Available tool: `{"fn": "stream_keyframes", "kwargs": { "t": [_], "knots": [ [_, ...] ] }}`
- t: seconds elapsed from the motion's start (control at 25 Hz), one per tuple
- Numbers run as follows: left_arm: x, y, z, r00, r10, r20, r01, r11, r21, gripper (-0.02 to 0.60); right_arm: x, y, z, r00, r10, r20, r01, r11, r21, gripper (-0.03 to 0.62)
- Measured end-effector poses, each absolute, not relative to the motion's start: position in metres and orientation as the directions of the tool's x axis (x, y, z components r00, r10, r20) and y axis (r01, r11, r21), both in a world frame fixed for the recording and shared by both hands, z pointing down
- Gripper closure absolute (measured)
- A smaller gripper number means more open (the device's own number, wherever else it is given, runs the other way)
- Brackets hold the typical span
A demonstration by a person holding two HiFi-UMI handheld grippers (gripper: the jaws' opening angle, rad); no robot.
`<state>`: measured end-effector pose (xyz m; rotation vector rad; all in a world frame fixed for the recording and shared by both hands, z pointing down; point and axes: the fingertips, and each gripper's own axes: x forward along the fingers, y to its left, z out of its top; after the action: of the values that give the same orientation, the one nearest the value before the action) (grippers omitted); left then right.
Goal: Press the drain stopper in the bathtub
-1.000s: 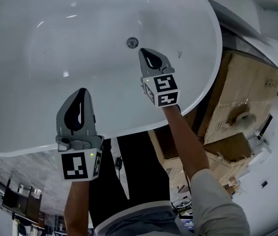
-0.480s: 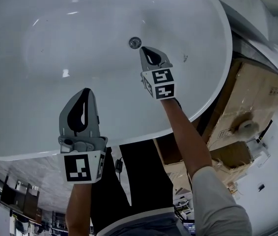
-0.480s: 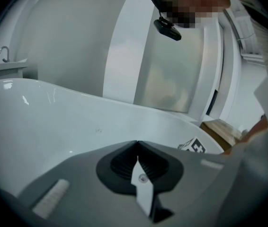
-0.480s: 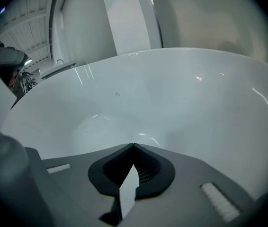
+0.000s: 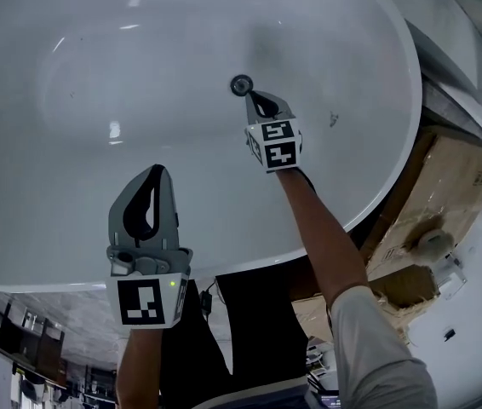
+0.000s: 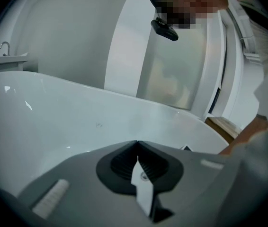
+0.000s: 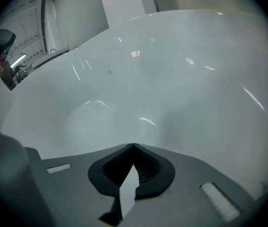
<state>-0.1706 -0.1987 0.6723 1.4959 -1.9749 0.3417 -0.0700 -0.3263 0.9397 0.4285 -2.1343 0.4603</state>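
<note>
The round metal drain stopper (image 5: 241, 84) sits in the floor of the white bathtub (image 5: 71, 254). My right gripper (image 5: 249, 95) reaches deep into the tub, its shut tip just right of and below the stopper, close to it; contact cannot be judged. In the right gripper view the shut right gripper (image 7: 133, 145) faces the smooth tub wall (image 7: 172, 79); the stopper is hidden there. My left gripper (image 5: 157, 168) is shut, empty, and hovers over the tub's near rim. In the left gripper view the left gripper (image 6: 137, 142) points across the tub rim (image 6: 124, 103).
Cardboard boxes (image 5: 445, 186) stand right of the tub, close to its rim. A small dark mark (image 5: 333, 119) shows on the tub's right inner wall. White panels and a glass door (image 6: 172, 74) rise beyond the tub. My own legs (image 5: 249, 331) stand below the rim.
My right gripper has pushed further into the tub toward the drain stopper, and its tip now lies beside it. The left gripper stayed near the front rim, sinking a little in view.
</note>
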Motion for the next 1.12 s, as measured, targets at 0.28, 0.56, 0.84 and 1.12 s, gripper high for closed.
{"fn": "stream_keyframes", "kwargs": {
  "t": [0.28,0.56,0.84,1.12],
  "knots": [
    [-0.178,-0.202,0.700,-0.143,-0.749,0.647,-0.927,0.331,0.178,0.581,-0.074,-0.324,0.984,-0.514,-0.106,0.851,-0.447,0.880,-0.161,0.595],
    [-0.186,-0.216,0.713,-0.165,-0.767,0.621,-0.925,0.339,0.173,0.581,-0.080,-0.326,1.017,-0.508,-0.094,0.856,-0.404,0.904,-0.140,0.595],
    [-0.186,-0.221,0.732,-0.154,-0.759,0.632,-0.923,0.338,0.182,0.581,-0.076,-0.331,1.049,-0.468,-0.093,0.879,-0.411,0.903,-0.124,0.595],
    [-0.187,-0.222,0.751,-0.138,-0.752,0.644,-0.924,0.333,0.190,0.581,-0.074,-0.331,1.084,-0.425,-0.082,0.901,-0.399,0.911,-0.105,0.597]
  ]
}}
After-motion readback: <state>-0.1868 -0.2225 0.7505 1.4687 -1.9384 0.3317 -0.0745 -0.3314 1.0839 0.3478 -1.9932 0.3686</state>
